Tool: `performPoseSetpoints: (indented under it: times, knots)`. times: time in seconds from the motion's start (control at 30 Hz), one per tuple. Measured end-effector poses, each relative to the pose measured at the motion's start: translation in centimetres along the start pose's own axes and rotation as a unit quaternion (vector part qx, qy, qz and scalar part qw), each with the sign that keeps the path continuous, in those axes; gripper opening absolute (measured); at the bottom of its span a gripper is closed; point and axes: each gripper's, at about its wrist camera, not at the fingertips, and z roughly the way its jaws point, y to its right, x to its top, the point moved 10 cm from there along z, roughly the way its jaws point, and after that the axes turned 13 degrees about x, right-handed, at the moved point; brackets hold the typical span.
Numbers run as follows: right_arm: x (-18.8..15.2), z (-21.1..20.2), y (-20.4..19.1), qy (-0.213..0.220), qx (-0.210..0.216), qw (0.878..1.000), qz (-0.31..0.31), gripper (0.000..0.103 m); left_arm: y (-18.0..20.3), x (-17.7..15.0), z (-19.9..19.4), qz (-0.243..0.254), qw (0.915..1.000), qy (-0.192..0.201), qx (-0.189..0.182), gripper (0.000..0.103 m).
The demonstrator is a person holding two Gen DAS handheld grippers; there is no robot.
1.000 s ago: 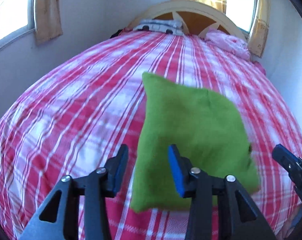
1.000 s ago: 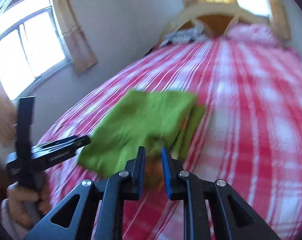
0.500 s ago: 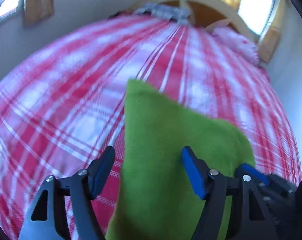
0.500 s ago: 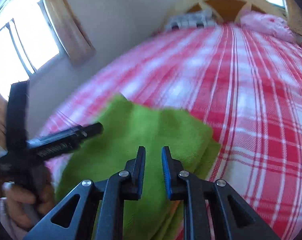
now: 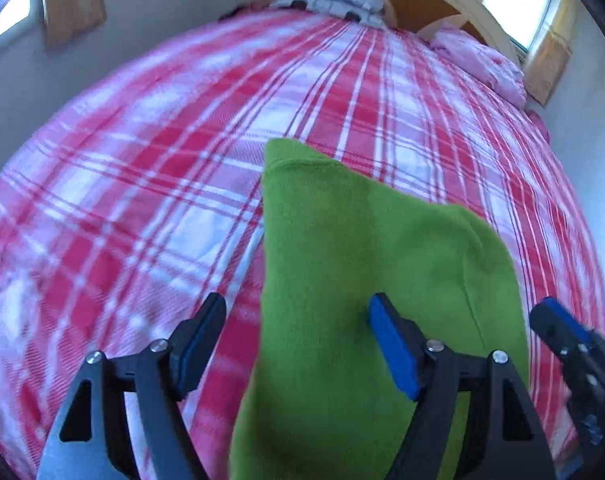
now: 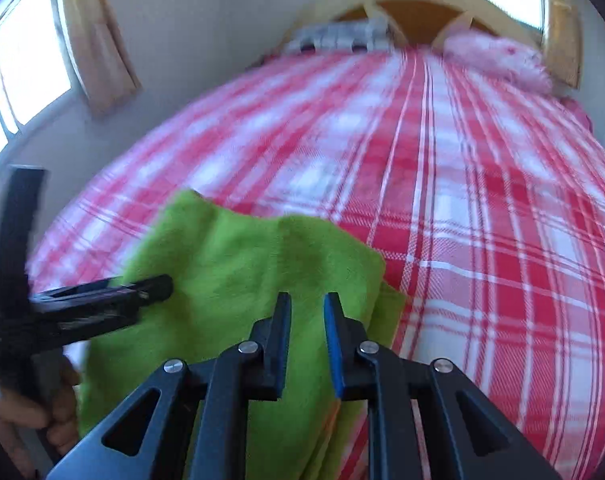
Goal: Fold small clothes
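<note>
A folded green garment [image 5: 366,264] lies flat on the red and white plaid bed cover [image 5: 142,184], near the bed's front edge. My left gripper [image 5: 298,328] is open wide just above the garment's left edge, with nothing between its fingers. The garment also shows in the right wrist view [image 6: 238,280]. My right gripper [image 6: 306,312] hovers over the garment's right part with its jaws a narrow gap apart and nothing held. The left gripper [image 6: 158,286] shows from the side in the right wrist view. The right gripper's fingertips [image 5: 558,324] show at the right edge of the left wrist view.
A wooden headboard [image 5: 418,8] stands at the far end of the bed, with a grey patterned pillow [image 5: 330,0] and a pink cloth [image 5: 482,60] by it. Curtained windows [image 6: 26,72] flank the bed on the left and at the back.
Both grippers dropped closer to the bed and the garment settled flat. The left gripper opened wider. The right gripper moved over the garment's right part, its gap slightly wider.
</note>
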Motion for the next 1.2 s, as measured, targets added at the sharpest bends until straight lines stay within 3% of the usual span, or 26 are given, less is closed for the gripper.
performPoseSetpoints:
  times: [0.03, 0.07, 0.13, 0.23, 0.5, 0.73, 0.87, 0.97, 1.2]
  knots:
    - [-0.6, -1.4, -0.8, 0.011, 0.009, 1.0, 0.005, 0.029, 0.1, -0.6, -0.7, 0.008, 0.9999, 0.008, 0.0, 0.077]
    - [-1.1, -2.3, -1.4, 0.016, 0.013, 1.0, 0.009, 0.048, 0.2, -1.4, -1.4, 0.014, 0.9998, 0.013, 0.0, 0.077]
    - [-2.5, -3.8, -2.5, 0.03, 0.017, 0.999, 0.017, 0.073, 0.4, -3.5, -2.2, 0.018, 0.9998, 0.01, 0.001, 0.08]
    - [-4.6, -5.2, -4.1, 0.052, 0.014, 0.998, 0.016, 0.074, 0.4, -6.0, -2.5, 0.023, 0.9997, 0.01, 0.008, 0.083]
    - [-11.9, -4.3, -3.9, -0.007, -0.011, 0.998, 0.061, 0.074, -1.1, -11.5, -4.4, 0.0, 1.0, -0.006, 0.001, 0.088]
    - [-16.7, -7.4, -4.7, -0.003, -0.015, 0.997, 0.076, 0.074, -3.0, -15.8, -8.9, 0.004, 0.9985, 0.043, 0.033, 0.087]
    - [-17.4, -10.6, -6.1, 0.029, -0.024, 0.997, 0.061, 0.074, -4.0, -17.1, -12.4, 0.004, 0.9958, 0.082, 0.039, 0.089]
    - [-16.9, -13.9, -8.0, 0.071, -0.029, 0.996, 0.038, 0.074, -4.8, -17.5, -15.5, -0.006, 0.9922, 0.121, 0.03, 0.102]
    - [-14.9, -22.9, -12.9, 0.184, -0.05, 0.982, -0.007, 0.074, -6.4, -17.3, -22.9, -0.014, 0.9728, 0.225, 0.052, 0.103]
